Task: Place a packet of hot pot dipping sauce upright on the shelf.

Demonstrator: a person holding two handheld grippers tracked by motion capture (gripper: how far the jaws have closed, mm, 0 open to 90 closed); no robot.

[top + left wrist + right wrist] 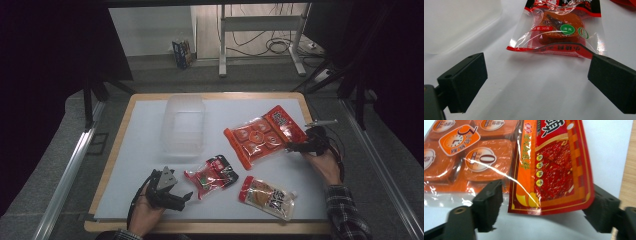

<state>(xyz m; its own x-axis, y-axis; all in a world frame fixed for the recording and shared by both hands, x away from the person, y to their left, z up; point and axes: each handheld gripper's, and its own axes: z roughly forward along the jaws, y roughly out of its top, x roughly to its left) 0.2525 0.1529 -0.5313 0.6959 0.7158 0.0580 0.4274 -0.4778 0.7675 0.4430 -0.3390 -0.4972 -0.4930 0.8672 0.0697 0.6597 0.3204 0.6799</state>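
The table (150,150) is being viewed from above the person's side, looking forward and down. The left gripper view is being taken low and close over the tabletop, facing the small red packet (559,30), which is also being seen from above (212,176). The right gripper view is being held close against the large orange packet (499,157), likewise shared (262,135).

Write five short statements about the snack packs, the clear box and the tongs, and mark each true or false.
1. The large orange pack lies inside the clear box. False: it lies on the table, right of the box.
2. The right tongs are at the large orange pack's edge. True.
3. The left tongs are clamped on the small red pack. False: their jaws stand open, short of it.
4. The clear box holds nothing. True.
5. Two beige pouches lie near the front edge. False: there is one beige pouch.
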